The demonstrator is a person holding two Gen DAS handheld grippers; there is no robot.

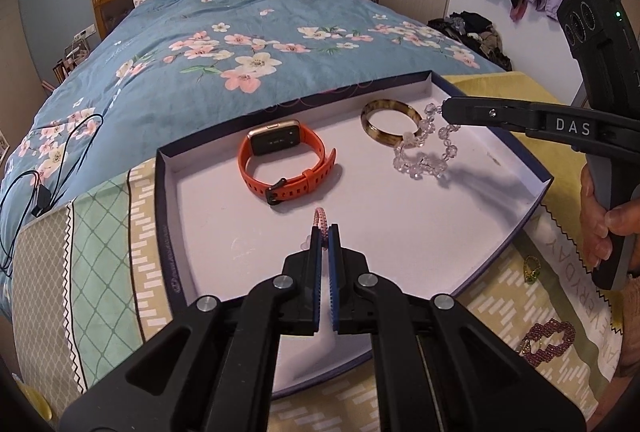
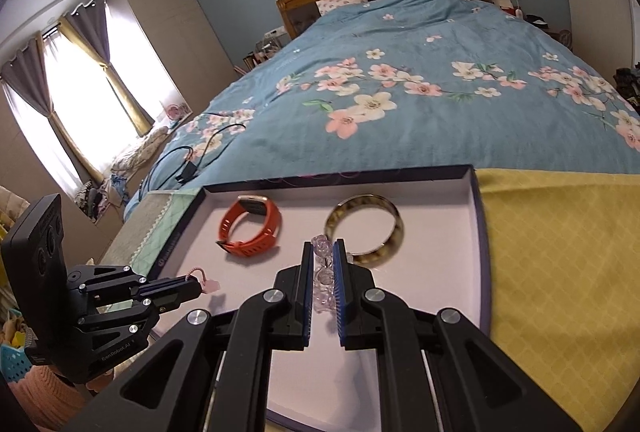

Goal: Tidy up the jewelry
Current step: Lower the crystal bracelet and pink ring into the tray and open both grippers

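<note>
A shallow white-lined box tray lies on the bed. In it are an orange smartwatch and a tortoiseshell bangle. My left gripper is shut on a thin pink braided bracelet, held over the tray's near part. My right gripper is shut on a clear crystal bead bracelet, which hangs above the tray beside the bangle.
A pink beaded piece and a small green-gold item lie on the patterned cloth right of the tray. A black cable lies on the floral duvet at left. A yellow blanket is right of the tray.
</note>
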